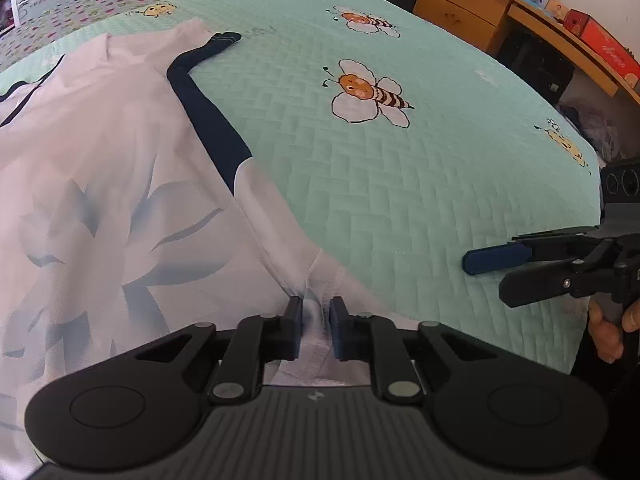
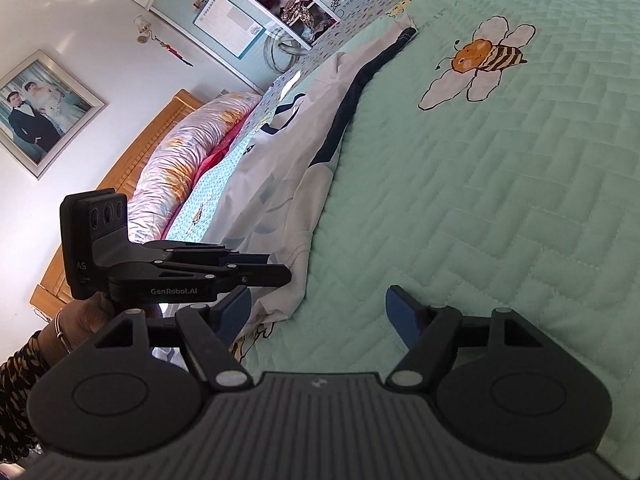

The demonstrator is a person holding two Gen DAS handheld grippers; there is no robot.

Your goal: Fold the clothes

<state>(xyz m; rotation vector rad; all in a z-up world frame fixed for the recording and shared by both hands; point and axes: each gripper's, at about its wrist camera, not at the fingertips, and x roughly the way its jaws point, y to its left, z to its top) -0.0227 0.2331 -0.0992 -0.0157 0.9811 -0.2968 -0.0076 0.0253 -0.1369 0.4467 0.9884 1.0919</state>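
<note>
While the left claw pinches only a thin hem pleat of the shirt, which lies ahead of it and to its left on the quilt, slippage threatens. Right claw: released, shirt edge by its left finger; snag risk.

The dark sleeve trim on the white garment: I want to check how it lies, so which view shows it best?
The left wrist view: the dark sleeve trim runs unobstructed along the white garment. The right wrist view shows it farther off, narrow and foreshortened.
</note>
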